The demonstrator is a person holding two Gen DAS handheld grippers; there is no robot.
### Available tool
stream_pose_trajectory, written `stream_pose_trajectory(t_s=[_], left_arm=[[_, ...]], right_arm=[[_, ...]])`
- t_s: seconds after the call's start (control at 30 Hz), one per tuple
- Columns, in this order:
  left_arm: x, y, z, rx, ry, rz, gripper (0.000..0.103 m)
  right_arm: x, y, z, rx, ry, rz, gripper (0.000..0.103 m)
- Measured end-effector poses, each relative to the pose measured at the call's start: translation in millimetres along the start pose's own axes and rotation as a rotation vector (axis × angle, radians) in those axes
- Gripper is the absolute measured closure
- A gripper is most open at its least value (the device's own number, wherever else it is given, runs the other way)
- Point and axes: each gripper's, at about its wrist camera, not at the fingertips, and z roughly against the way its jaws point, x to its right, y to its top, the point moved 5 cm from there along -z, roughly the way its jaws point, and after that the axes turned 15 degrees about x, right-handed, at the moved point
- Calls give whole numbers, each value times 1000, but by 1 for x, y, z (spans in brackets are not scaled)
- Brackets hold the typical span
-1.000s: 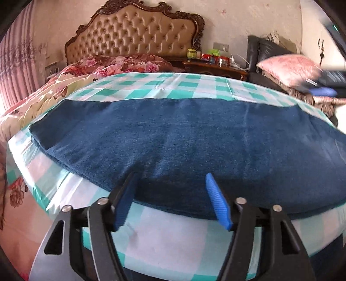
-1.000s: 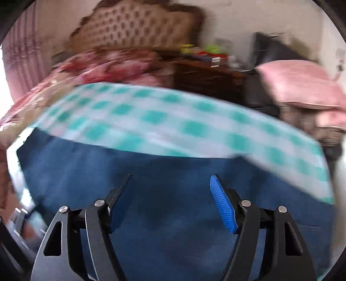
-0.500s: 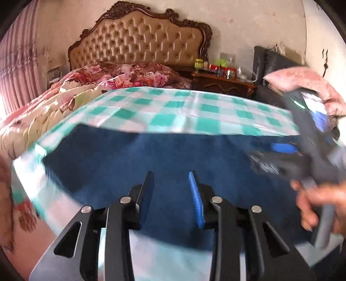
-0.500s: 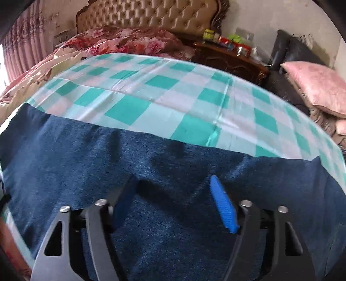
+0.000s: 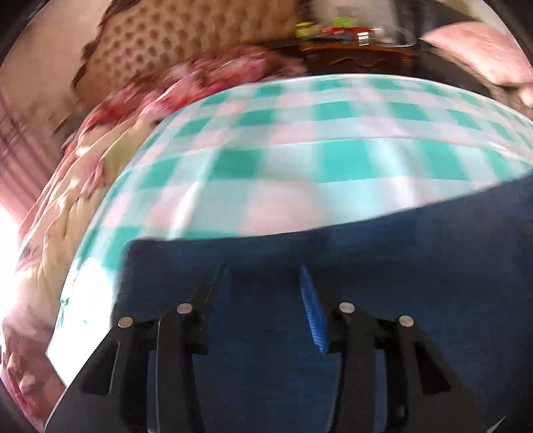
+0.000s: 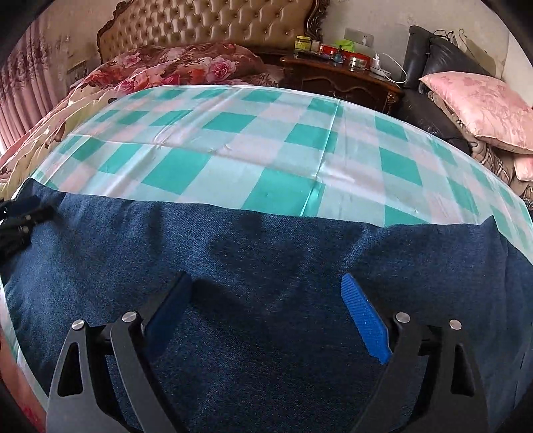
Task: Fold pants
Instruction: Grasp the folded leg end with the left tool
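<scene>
Dark blue denim pants [image 6: 266,259] lie flat across the near part of a bed with a green-and-white checked sheet [image 6: 253,156]. My right gripper [image 6: 266,299] is open and empty, low over the middle of the pants. My left gripper [image 5: 263,286] is open with a narrower gap, over the left end of the pants [image 5: 366,266], close to their left edge. That view is blurred by motion. The left gripper also shows as a dark shape at the far left edge of the right wrist view [image 6: 20,219].
A floral quilt [image 6: 160,70] lies at the head of the bed under a tufted headboard [image 6: 213,23]. A wooden nightstand [image 6: 339,76] with small items stands behind. A pink pillow [image 6: 479,106] rests on a dark chair at the right.
My left gripper has swung left to the left end of the pants and opened somewhat wider. My right gripper has moved down closer over the pants and stays open.
</scene>
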Motion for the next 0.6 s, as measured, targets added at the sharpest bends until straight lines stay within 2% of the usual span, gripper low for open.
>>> stream_pose_trajectory(t_s=[0.03, 0.1, 0.13, 0.17, 0.23, 0.3, 0.37, 0.4, 0.47, 0.53, 0.6], left_arm=[[-16, 0, -1, 1, 25, 14, 48], [-59, -2, 5, 1, 180, 33, 49], [-78, -2, 12, 18, 218, 72, 49], [-107, -5, 31, 67, 222, 209, 49], [-140, -18, 57, 113, 162, 438, 49], [-159, -38, 80, 122, 84, 572, 51], [-162, -61, 94, 101, 1, 693, 61], [-159, -74, 99, 79, -52, 749, 62], [-152, -93, 107, 42, -72, 800, 62], [-139, -103, 108, 27, -159, 881, 63], [-130, -106, 104, 10, -157, 875, 63]], right_arm=[[0, 0, 0, 1, -1, 0, 15], [0, 0, -1, 0, 0, -1, 15], [0, 0, -1, 0, 0, -2, 15], [0, 0, 0, 0, 0, -2, 15], [0, 0, 0, 1, -1, 0, 15], [0, 0, 0, 0, -1, 0, 15], [0, 0, 0, 1, -1, 0, 15], [0, 0, 0, 1, -2, 0, 15], [0, 0, 0, 2, -5, 4, 15], [0, 0, 0, 3, -5, 4, 15], [0, 0, 0, 2, -5, 3, 15]])
